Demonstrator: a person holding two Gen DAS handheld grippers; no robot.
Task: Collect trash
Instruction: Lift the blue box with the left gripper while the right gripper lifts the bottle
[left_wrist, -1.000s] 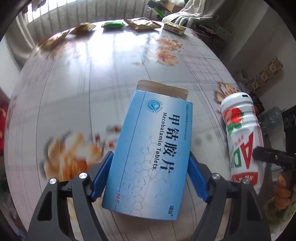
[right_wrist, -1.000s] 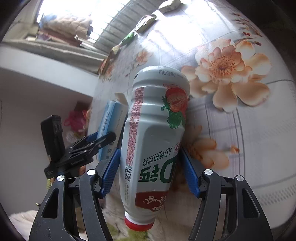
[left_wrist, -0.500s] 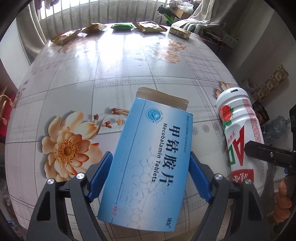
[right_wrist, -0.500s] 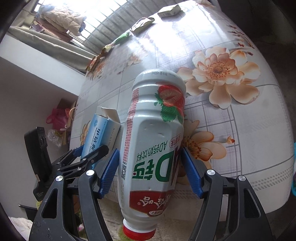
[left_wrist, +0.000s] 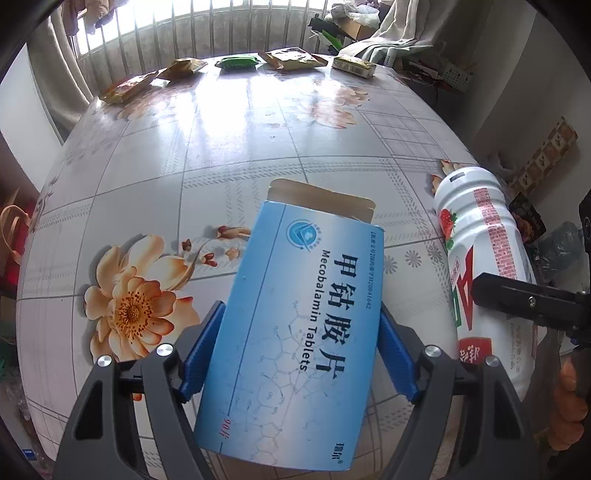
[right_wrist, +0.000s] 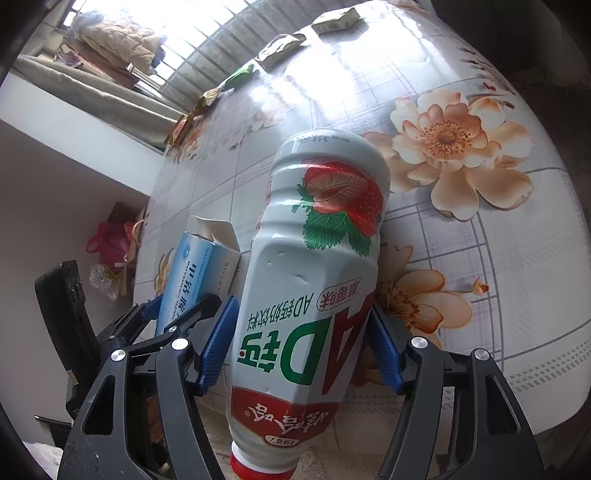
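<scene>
Gripping blue tablet box (left_wrist: 295, 332) – left tongs (left_wrist: 301, 354), dented white bottle (right_wrist: 310, 288) – right tongs (right_wrist: 301, 347) closing.

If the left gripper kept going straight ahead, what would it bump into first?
Probably the table. The left gripper is shut on the blue box and tilts downward, so the box would likely meet the bare tabletop first.

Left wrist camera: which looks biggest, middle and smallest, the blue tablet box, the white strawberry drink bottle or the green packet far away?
1. Blue cardboard tablet box, closest to the camera.
2. White plastic strawberry drink bottle.
3. Green packet, tiny because it is far; real size unsure.
</scene>
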